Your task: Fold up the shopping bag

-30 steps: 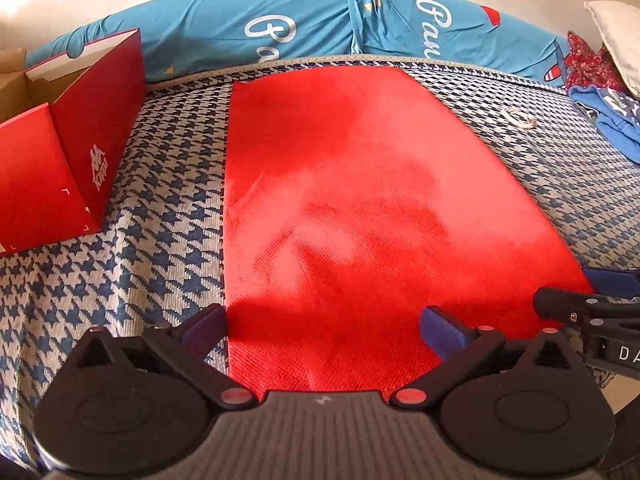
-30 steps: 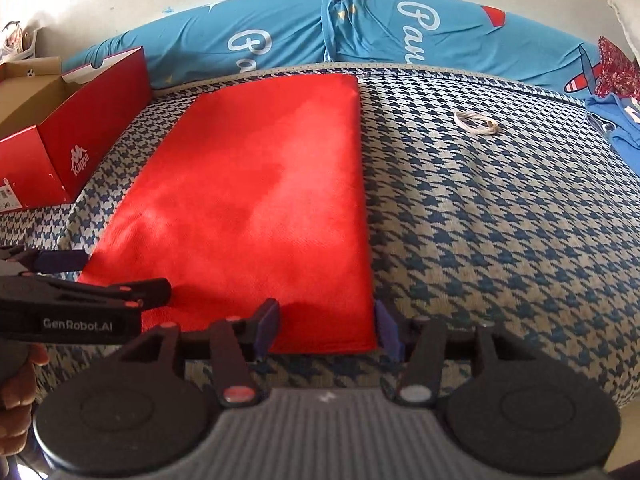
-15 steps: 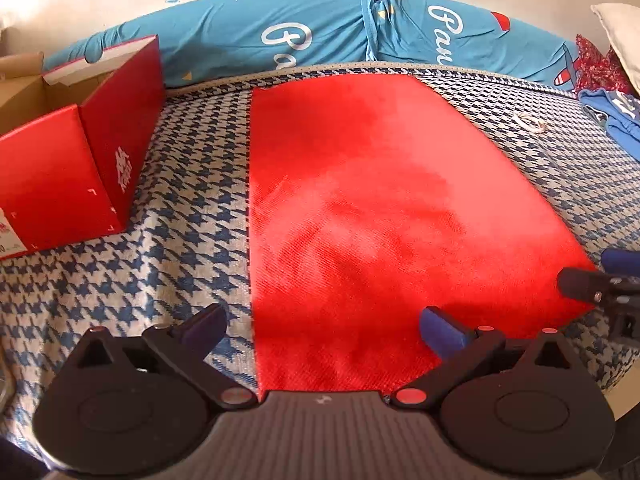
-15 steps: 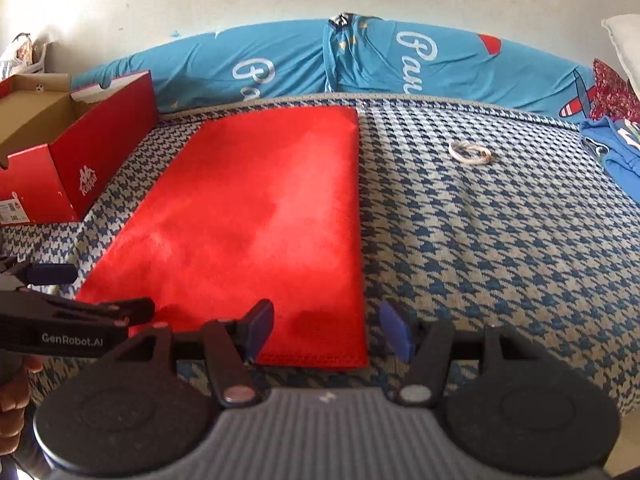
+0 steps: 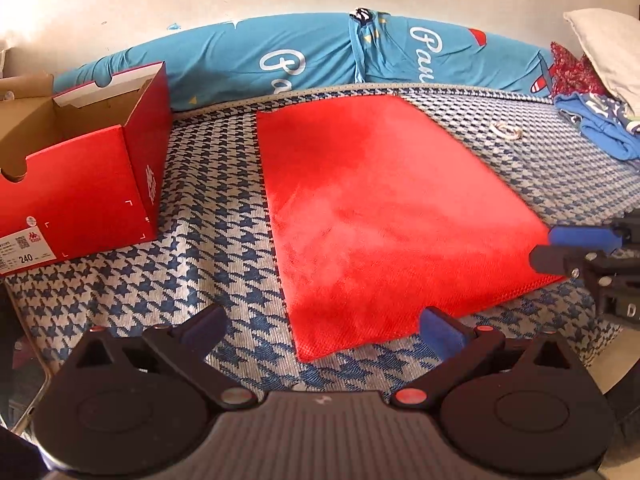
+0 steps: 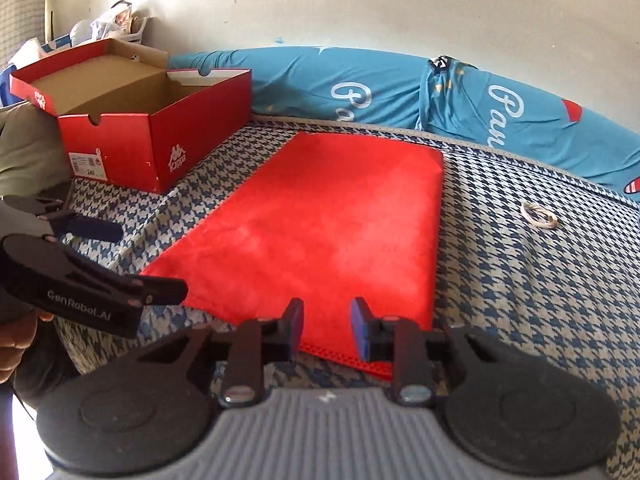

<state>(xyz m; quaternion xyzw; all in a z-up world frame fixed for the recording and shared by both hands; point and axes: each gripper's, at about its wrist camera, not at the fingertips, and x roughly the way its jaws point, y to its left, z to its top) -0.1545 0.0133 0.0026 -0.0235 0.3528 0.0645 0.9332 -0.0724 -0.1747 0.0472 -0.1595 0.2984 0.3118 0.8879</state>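
Red woven bag (image 5: 380,216) lies flat on our houndstooth bedcover (image 5: 208,240).
We judge it light and limp; near corners suit gripping. Left gripper (image 5: 324,326) gapes empty; right gripper (image 6: 326,322) has just been narrowing, nothing pinched.

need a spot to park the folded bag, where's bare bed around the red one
Widest bare patch: houndstooth bed cover right of the red bag, broken only by a white loop. A narrower strip lies between the bag and the shoe box. Crowded: near edge, where the left claw and right claw hover, and the far side along the blue bolster.
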